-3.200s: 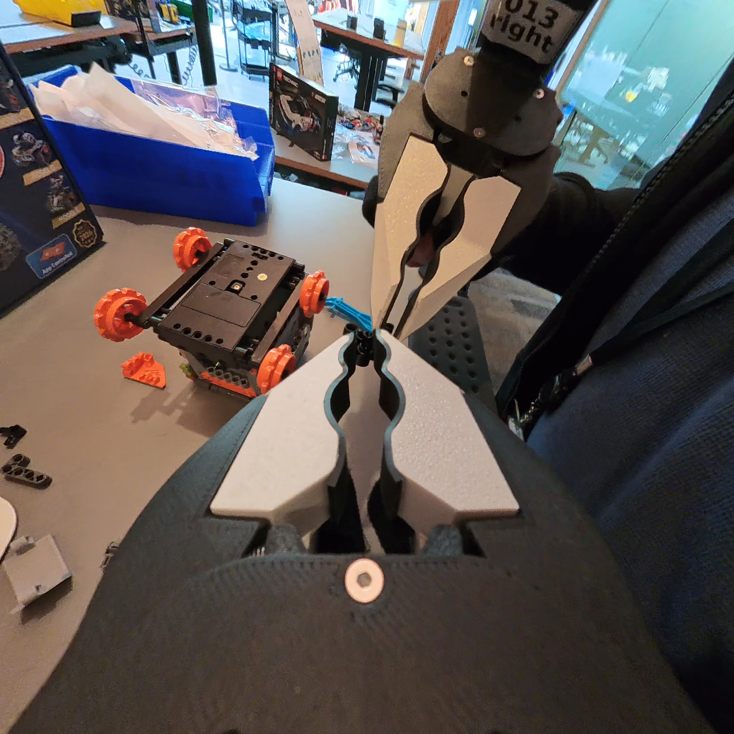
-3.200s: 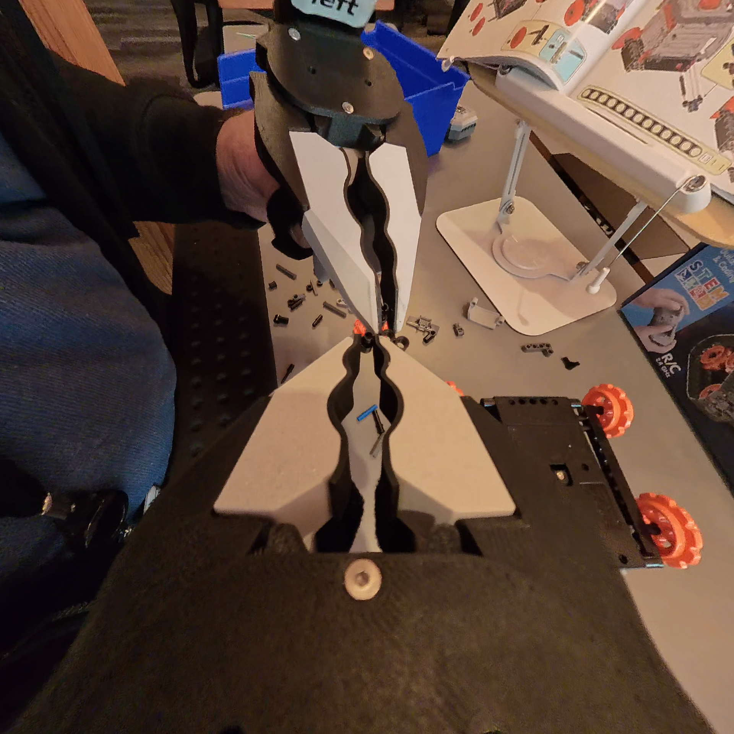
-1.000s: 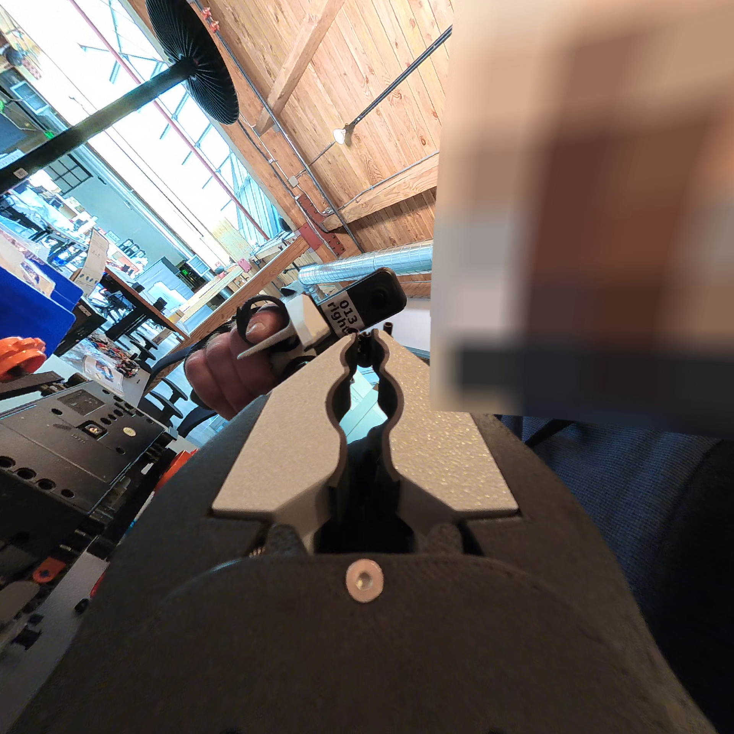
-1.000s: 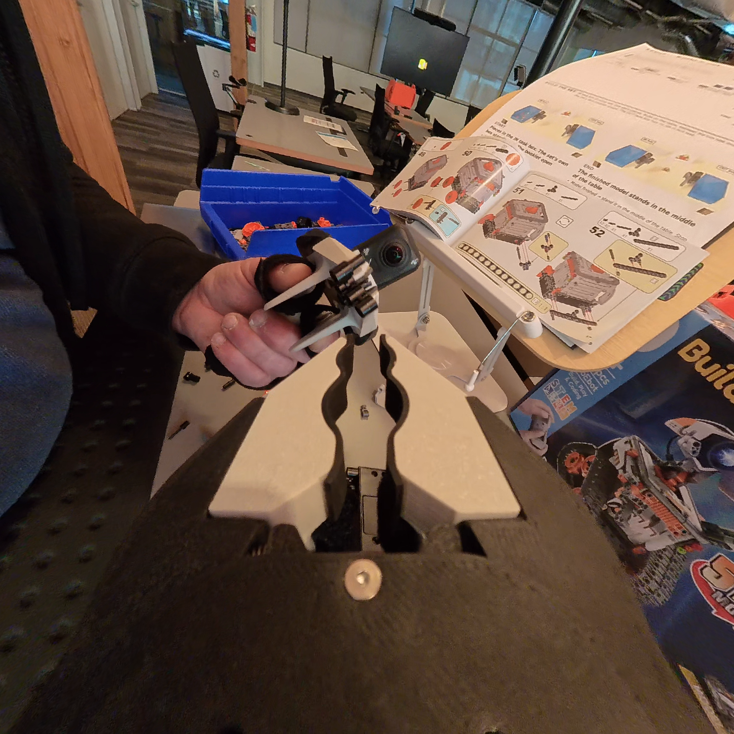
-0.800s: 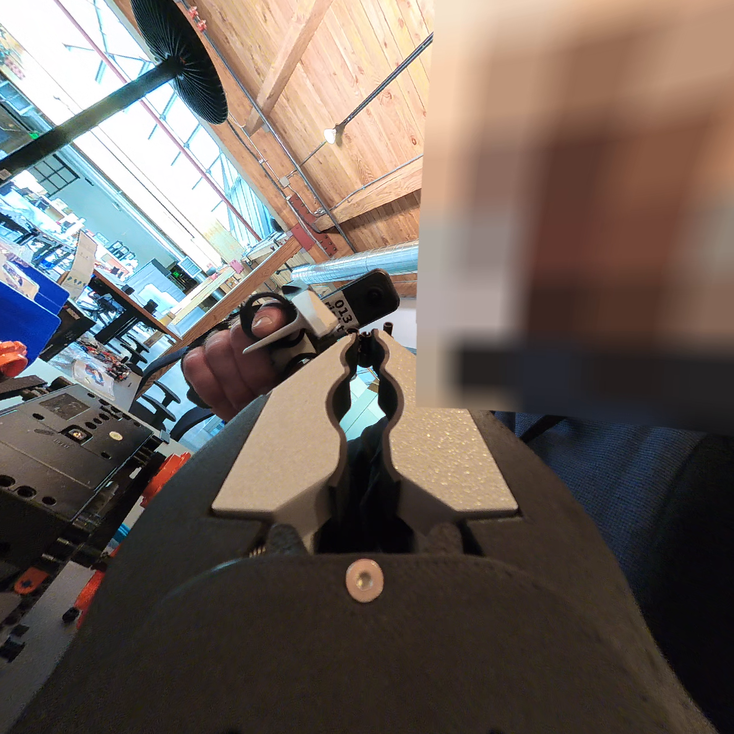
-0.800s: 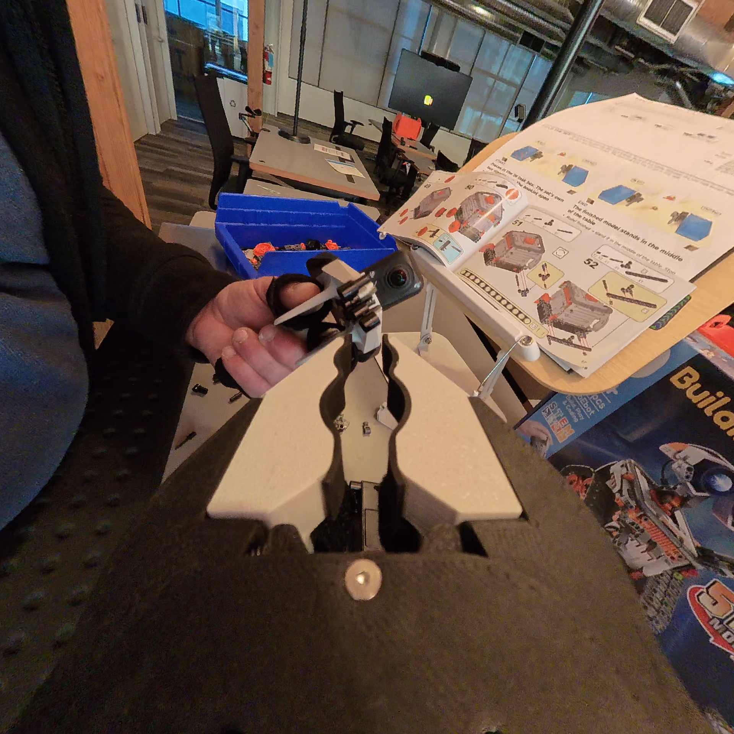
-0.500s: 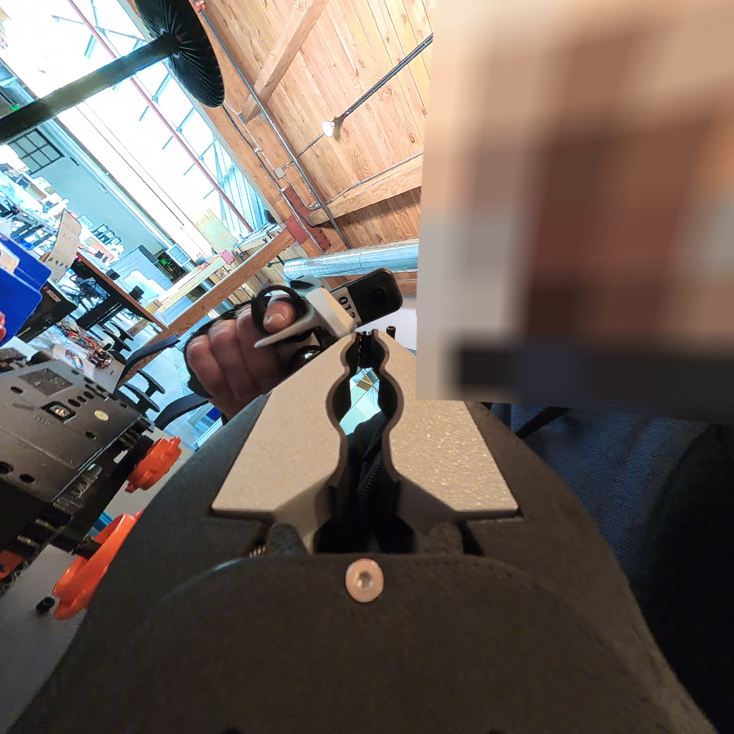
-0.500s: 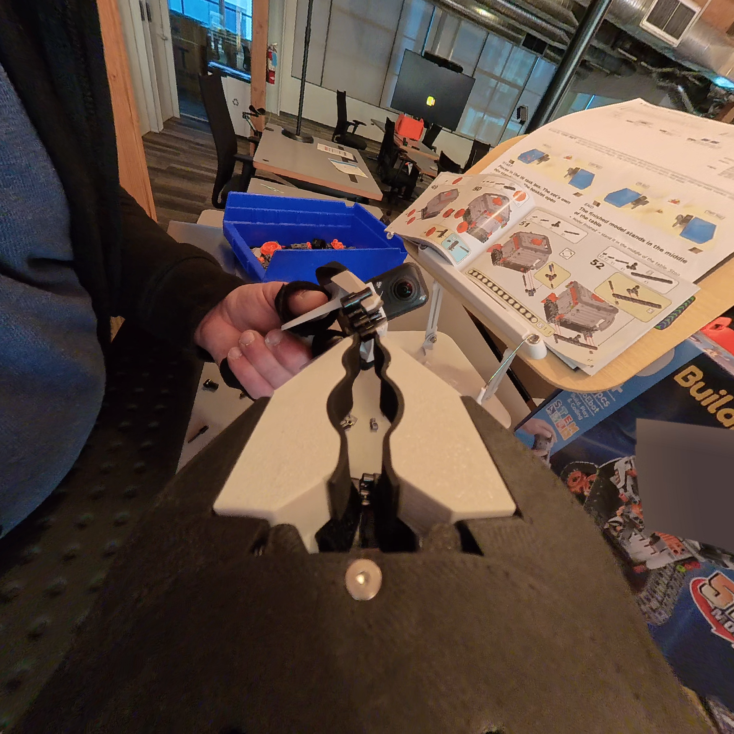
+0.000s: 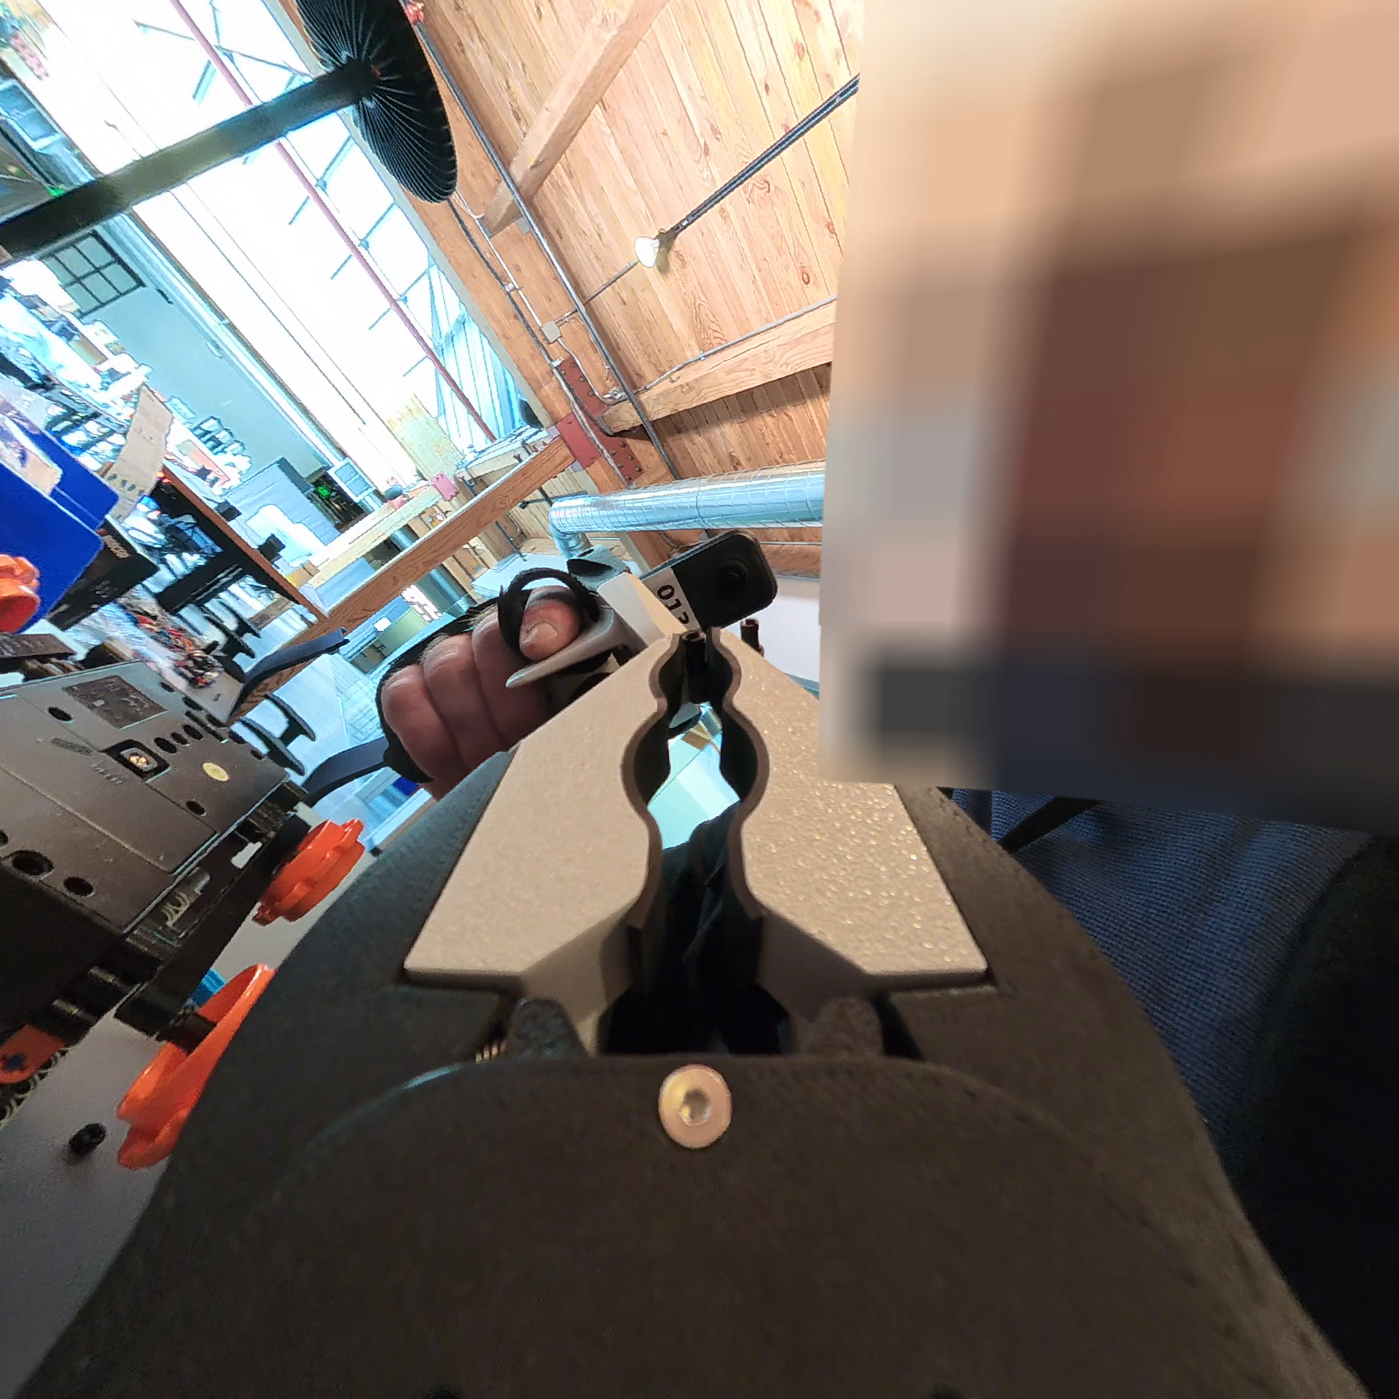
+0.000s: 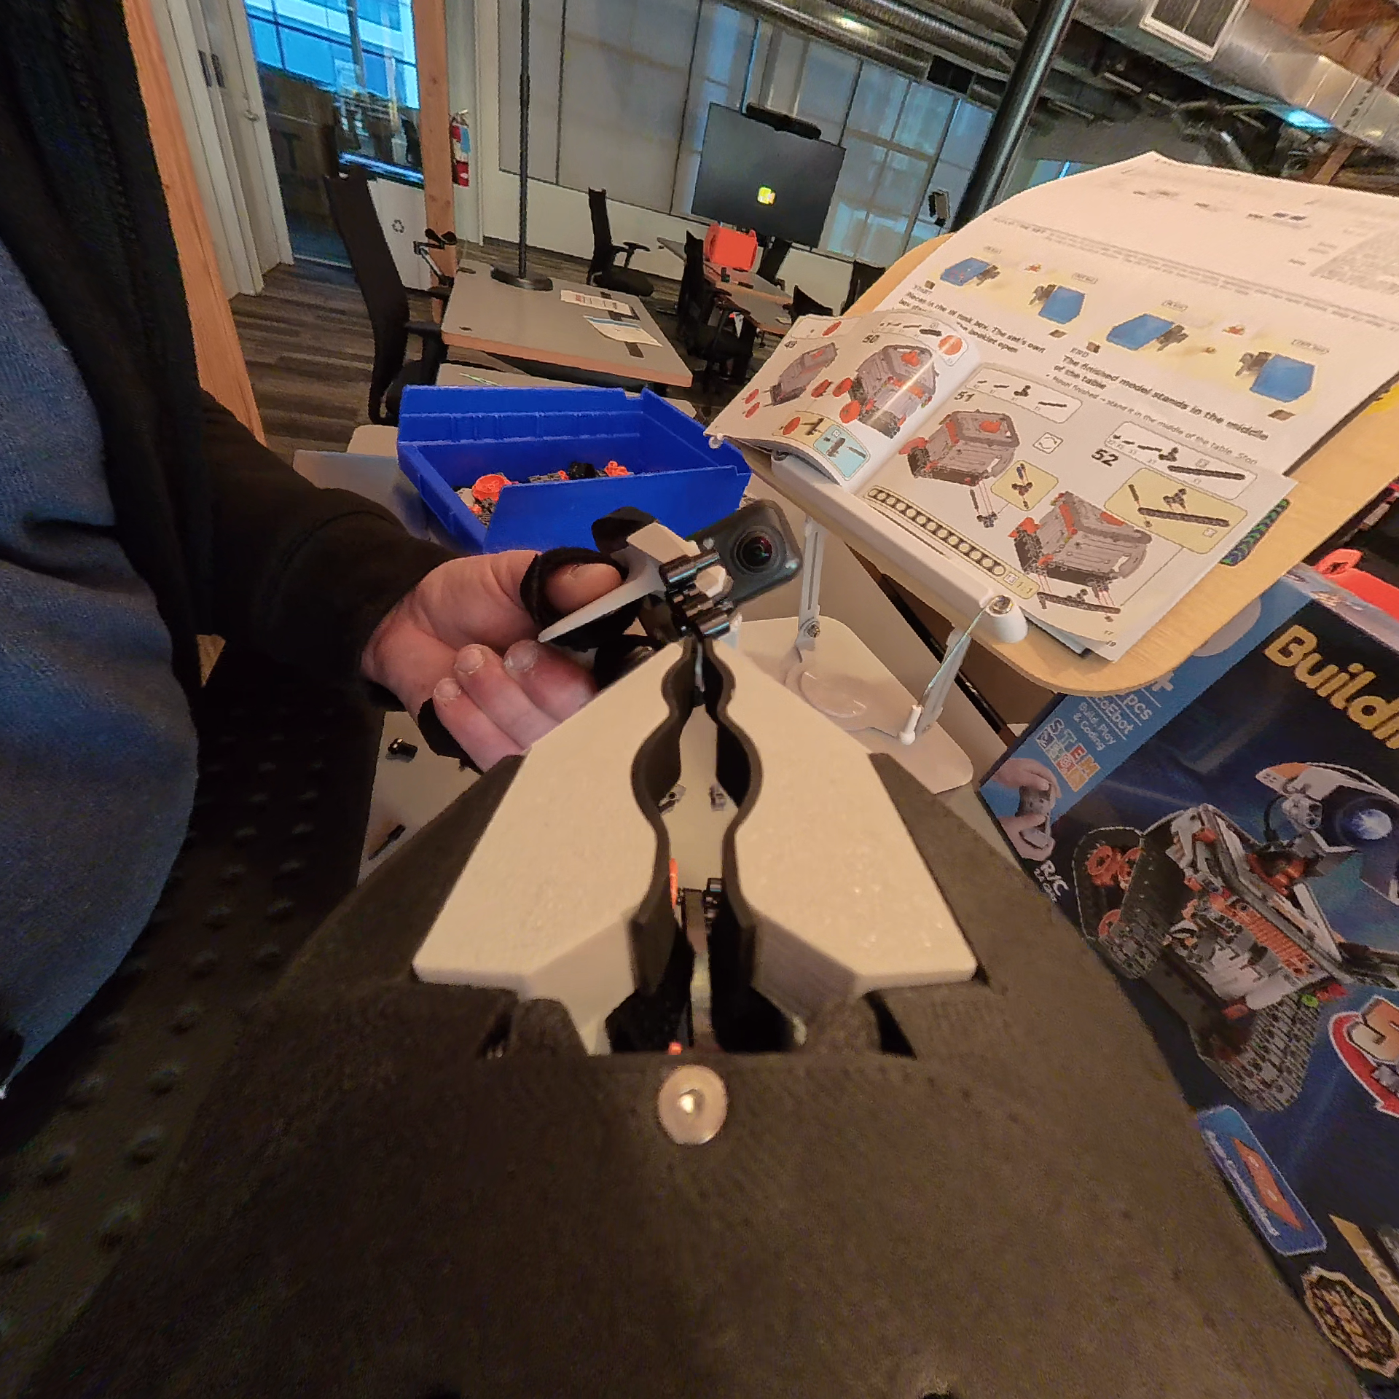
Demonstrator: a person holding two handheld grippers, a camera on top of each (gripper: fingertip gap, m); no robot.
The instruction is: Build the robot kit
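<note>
I am pinching a small black plastic pin (image 9: 692,652) in the very tips of my left gripper (image 9: 693,662). The grey fingers are drawn almost together around it, and the pin is standing upright between them, raised well above the grey table (image 9: 45,1211).

My right gripper (image 10: 700,666) is meeting it tip to tip. Its white fingers are narrowed to a sliver, and I cannot tell whether anything is caught between them.

My right hand (image 9: 462,711) is squeezing that gripper's trigger, one finger through a black loop. A white label with printed characters is sitting beside its camera. My left hand (image 10: 484,651) is doing the same on the other tool.

A black block-built vehicle with orange wheels (image 9: 113,817) is sitting on the table to the left. Farther off, a blue plastic bin (image 10: 568,462) is holding orange and black pieces. An open illustrated instruction booklet (image 10: 984,454) is resting on a white tilted stand (image 10: 855,681). A dark blue kit box (image 10: 1211,870) with bold lettering and a robot picture is lying near the stand.
</note>
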